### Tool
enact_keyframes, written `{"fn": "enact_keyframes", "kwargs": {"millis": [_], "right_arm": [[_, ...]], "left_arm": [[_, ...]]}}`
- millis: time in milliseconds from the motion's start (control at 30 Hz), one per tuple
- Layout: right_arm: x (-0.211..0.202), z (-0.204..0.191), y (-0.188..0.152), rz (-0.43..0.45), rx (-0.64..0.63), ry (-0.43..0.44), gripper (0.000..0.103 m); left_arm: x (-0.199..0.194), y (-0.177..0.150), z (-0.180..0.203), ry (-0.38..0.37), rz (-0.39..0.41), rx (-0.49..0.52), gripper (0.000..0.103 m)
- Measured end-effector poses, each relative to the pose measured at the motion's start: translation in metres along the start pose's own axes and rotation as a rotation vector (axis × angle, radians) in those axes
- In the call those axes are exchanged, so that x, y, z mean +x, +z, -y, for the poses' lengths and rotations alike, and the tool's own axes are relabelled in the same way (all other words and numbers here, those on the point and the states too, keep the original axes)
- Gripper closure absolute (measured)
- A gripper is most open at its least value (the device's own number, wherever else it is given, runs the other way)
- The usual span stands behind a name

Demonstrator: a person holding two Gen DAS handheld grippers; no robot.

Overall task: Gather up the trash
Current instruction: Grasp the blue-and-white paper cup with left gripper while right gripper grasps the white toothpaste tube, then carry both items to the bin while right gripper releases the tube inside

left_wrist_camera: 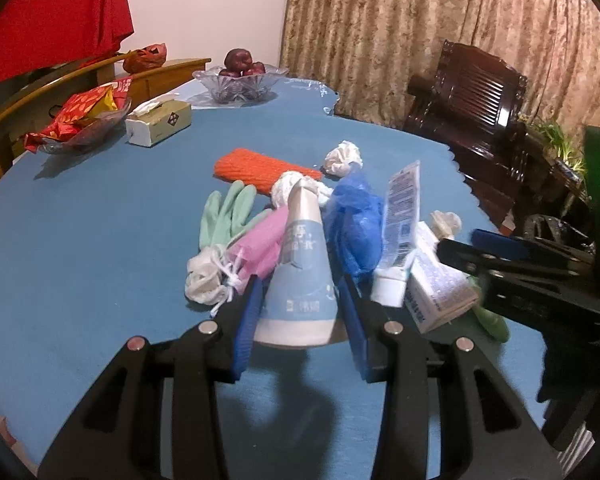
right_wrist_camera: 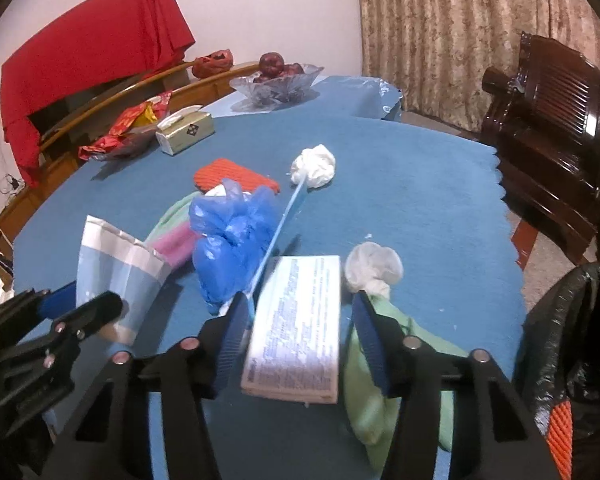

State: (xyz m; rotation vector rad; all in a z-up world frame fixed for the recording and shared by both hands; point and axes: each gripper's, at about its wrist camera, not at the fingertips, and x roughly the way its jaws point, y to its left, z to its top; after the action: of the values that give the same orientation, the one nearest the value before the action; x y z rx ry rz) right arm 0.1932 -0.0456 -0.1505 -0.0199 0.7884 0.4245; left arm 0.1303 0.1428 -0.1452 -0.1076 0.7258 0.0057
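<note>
Pickup step: left gripper (left_wrist_camera: 300,312) jaws clench the paper cup (left_wrist_camera: 300,272), right gripper (right_wrist_camera: 300,340) jaws straddle the box (right_wrist_camera: 296,328), grip uncertain; next, the black bag (right_wrist_camera: 572,352).

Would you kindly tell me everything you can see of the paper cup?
The paper cup is a flattened cone, pale blue with white bands and printed characters, creased paper. It lies between the left gripper's blue pads, wide end toward the camera, narrow end over the trash pile. The pads appear to press its sides; the table lies beneath.
</note>
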Motion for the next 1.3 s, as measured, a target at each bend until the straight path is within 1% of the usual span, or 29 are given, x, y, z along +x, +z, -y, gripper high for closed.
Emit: {"fn": "enact_keyframes", "kwargs": {"millis": [167,267,333,367,433,467,600,733,900,1167,1300], "right_arm": [[0.010,-0.012,0.009,-0.005,-0.013,0.020,0.059],[0.018,-0.018,0.011,-0.022,-0.025,0.027,0.065],[0.025,-0.019,0.010,-0.038,-0.022,0.035,0.075],[0.027,-0.019,0.010,-0.045,-0.015,0.042,0.077],[0.033,-0.020,0.009,-0.063,-0.002,0.069,0.091],[0.034,-0.021,0.009,-0.064,0.001,0.076,0.091],[0.029,-0.023,0.012,-0.058,0.009,0.125,0.100],[0.012,-0.021,0.014,-0.042,0.018,0.150,0.100],[-0.011,-0.012,0.011,-0.034,0.070,0.186,0.100],[-0.042,0.001,0.008,-0.011,0.118,0.196,0.100],[-0.059,0.007,0.006,0.004,0.119,0.182,0.100]], "left_arm": [[0.000,0.007,-0.005,0.009,0.017,-0.006,0.064],[0.002,0.007,-0.008,0.018,0.018,-0.010,0.064],[0.004,0.008,-0.010,0.024,0.017,-0.009,0.064],[0.005,0.008,-0.011,0.024,0.014,-0.009,0.064],[0.006,0.008,-0.011,0.024,0.012,-0.011,0.064],[0.006,0.009,-0.012,0.022,0.012,-0.011,0.064],[0.002,0.012,-0.009,0.007,0.019,-0.010,0.064],[-0.009,0.013,-0.003,-0.017,0.033,-0.007,0.064],[-0.021,0.011,0.006,-0.039,0.040,-0.005,0.064],[-0.033,0.005,0.023,-0.050,0.043,0.022,0.064],[-0.037,0.006,0.033,-0.058,0.048,0.030,0.064]]}}
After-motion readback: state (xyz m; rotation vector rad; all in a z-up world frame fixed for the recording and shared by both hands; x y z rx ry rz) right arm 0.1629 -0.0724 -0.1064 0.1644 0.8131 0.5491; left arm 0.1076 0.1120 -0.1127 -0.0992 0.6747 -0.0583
